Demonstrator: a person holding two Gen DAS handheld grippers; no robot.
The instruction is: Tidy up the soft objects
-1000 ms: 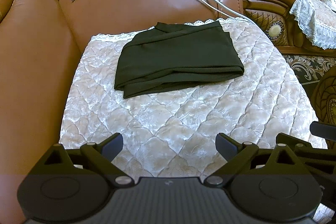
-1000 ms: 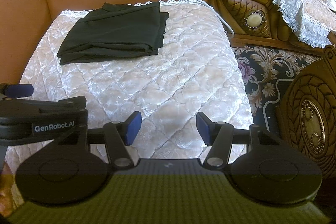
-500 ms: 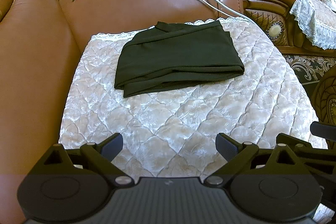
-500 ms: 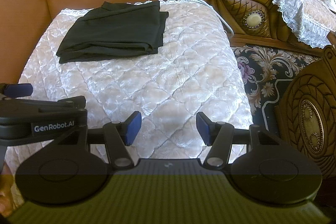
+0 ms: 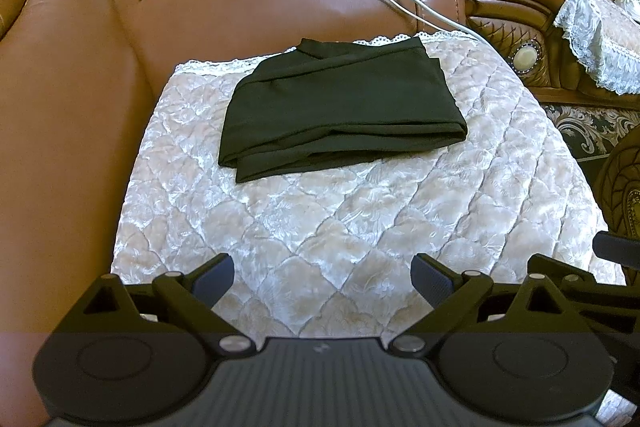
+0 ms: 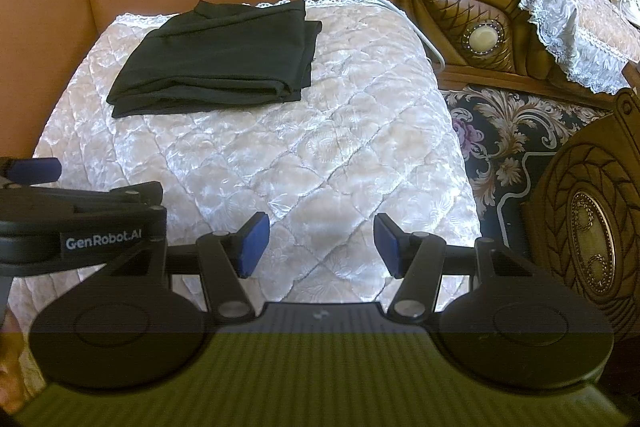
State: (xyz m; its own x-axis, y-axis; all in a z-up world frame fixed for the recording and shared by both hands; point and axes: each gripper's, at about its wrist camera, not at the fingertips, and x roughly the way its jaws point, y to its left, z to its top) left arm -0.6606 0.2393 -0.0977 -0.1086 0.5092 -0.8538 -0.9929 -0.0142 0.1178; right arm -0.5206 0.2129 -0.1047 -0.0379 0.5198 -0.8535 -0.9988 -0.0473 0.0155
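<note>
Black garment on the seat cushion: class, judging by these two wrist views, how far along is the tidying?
Done: the black garment lies folded flat at the back of the quilted cushion cover. In hand: nothing; left gripper and right gripper are open and empty, well short of it. Left: possibly nothing; no other loose soft item shows.

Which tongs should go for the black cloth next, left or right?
Left, probably. The left tongs are open and point almost straight at the black cloth. From the right tongs, also open, the cloth lies off to their left, so they would have to reach across.
</note>
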